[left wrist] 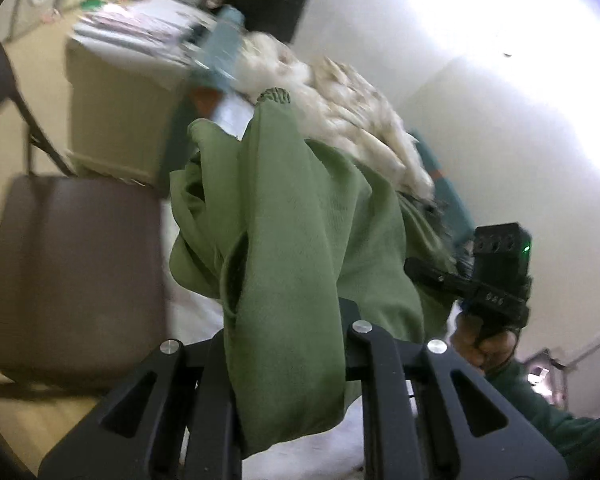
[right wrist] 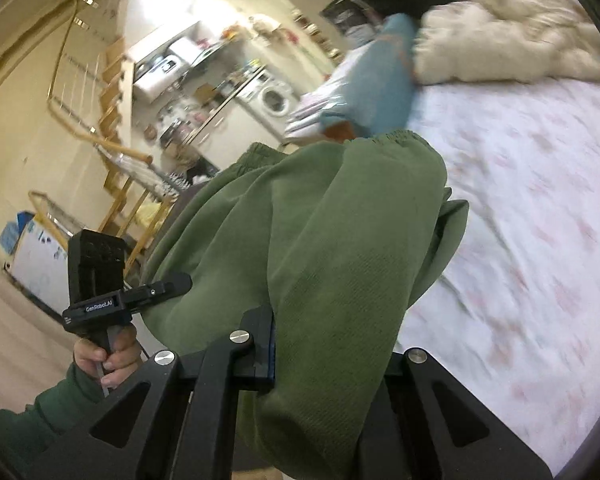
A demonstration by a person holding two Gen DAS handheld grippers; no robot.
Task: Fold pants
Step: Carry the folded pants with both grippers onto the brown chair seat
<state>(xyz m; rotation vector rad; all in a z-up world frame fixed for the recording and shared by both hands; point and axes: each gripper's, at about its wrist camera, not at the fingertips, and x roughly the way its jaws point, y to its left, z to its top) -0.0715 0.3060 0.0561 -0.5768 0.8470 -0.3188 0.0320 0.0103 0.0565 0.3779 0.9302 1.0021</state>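
Left gripper (left wrist: 288,360): jaws pressed together on a bunched fold of the green pants (left wrist: 292,240), which are carried clear of the bed and draped over the jaws. Right gripper (right wrist: 324,368): jaws likewise pinched on the same pants (right wrist: 320,240), with the gathered elastic hem (right wrist: 392,136) seen at 12 o'clock. Each device is also caught by the other's camera: the right gripper at 4 o'clock in the left view, gripped by a hand (left wrist: 484,344) in a dark green sleeve; the left gripper at 8 o'clock in the right view, gripped by a hand (right wrist: 108,356). Bed sheet (right wrist: 520,240), pale with a pink pattern: open surface from 2 to 5 o'clock in the right view. Cream blanket (right wrist: 512,40) heaped at 1 o'clock, a blue pillow (right wrist: 380,80) beside it. Brown chair (left wrist: 76,272) at 9 o'clock in the left view, on bare floor. Surroundings are blurred; the far edge of the bed cannot be made out.
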